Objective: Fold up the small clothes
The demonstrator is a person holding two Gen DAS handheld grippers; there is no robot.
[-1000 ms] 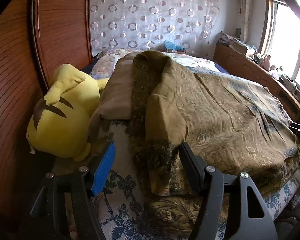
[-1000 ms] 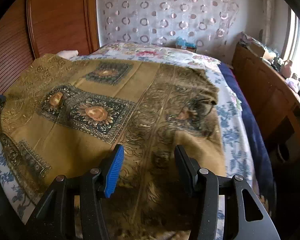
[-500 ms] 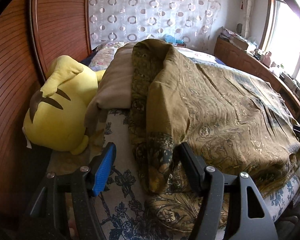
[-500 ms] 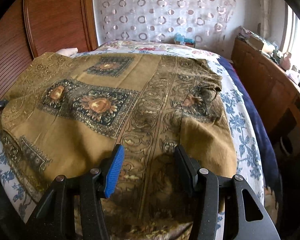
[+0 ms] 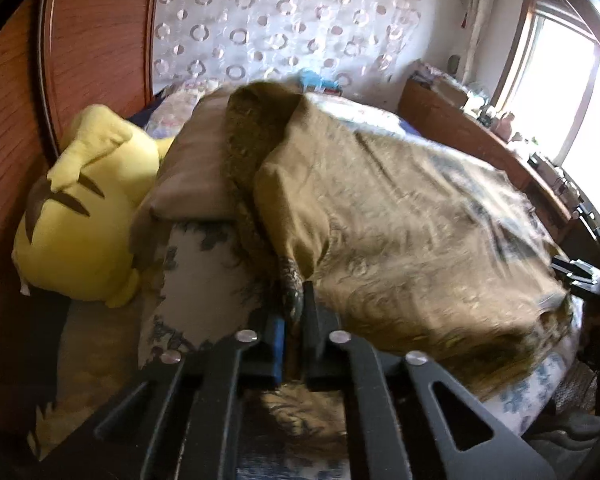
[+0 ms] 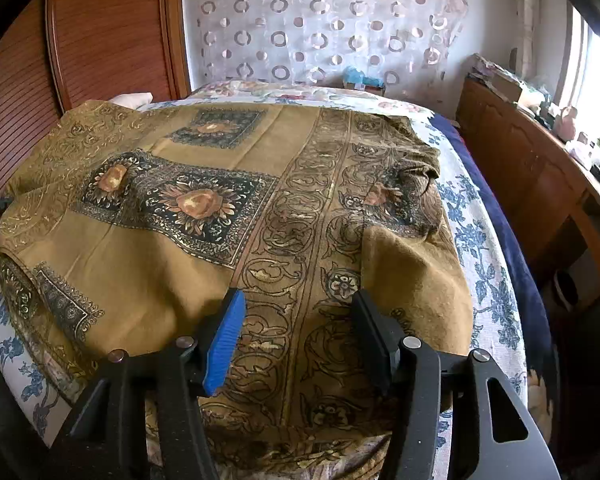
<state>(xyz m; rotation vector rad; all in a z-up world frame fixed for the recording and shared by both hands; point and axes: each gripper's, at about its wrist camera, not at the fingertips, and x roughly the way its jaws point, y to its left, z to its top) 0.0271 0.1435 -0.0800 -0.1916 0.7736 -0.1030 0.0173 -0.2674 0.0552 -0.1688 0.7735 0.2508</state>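
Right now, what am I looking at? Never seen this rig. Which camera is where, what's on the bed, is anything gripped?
No robot arm here: a person holds a two-finger gripper in each hand, and each gripper has a fisheye camera looking out along its fingers. One picture is the left gripper's view, the other the right's.

A brown patterned cloth is spread over a bed with a blue floral sheet. A yellow plush toy lies beside a pillow on the left.

The left gripper has just been closing and is now pinched shut on an edge of the cloth. The right gripper is open above the cloth, gripping nothing.
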